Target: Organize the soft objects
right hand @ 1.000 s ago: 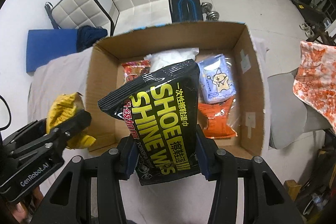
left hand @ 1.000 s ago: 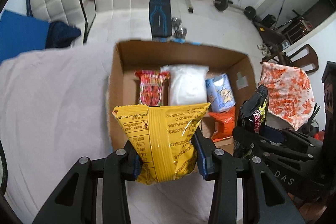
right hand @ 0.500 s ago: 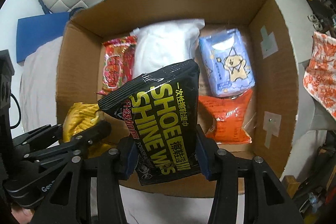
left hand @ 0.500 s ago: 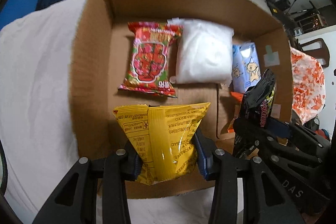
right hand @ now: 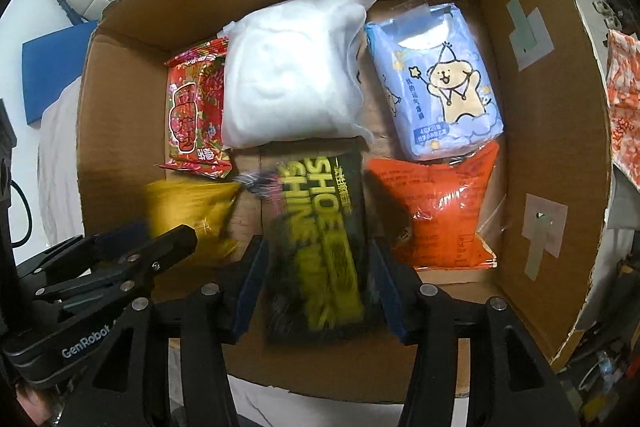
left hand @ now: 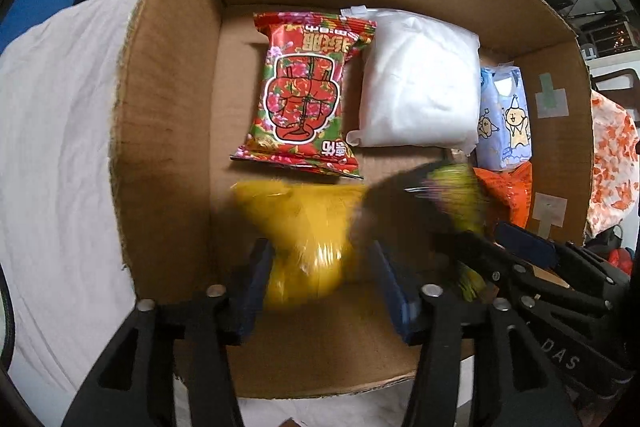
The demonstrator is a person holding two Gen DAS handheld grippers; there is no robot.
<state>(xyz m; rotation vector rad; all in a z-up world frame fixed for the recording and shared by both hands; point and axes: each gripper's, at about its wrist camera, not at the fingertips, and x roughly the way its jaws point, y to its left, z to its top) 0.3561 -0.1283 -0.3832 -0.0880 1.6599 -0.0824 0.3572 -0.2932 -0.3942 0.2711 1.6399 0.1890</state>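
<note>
At the bottom of the left wrist view, the left gripper [left hand: 316, 275] has its fingers spread, the blurred yellow packet [left hand: 304, 227] between them, contact unclear. The right gripper [right hand: 316, 267] likewise brackets the black shoe-wipe packet [right hand: 320, 235] in the cardboard box [right hand: 532, 107]. Farther up lie the red packet [left hand: 304, 95], white pouch [right hand: 292, 75], blue tissue pack [right hand: 440, 83] and orange packet [right hand: 436, 211].

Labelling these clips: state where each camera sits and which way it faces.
Left wrist: on the left gripper, looking down into the cardboard box; own fingers around the blurred yellow packet, right gripper alongside.
Right wrist: on the right gripper, facing down into the box; black shoe-shine wipes pack between its fingers.
Shared: red floral packet, white pouch.
</note>
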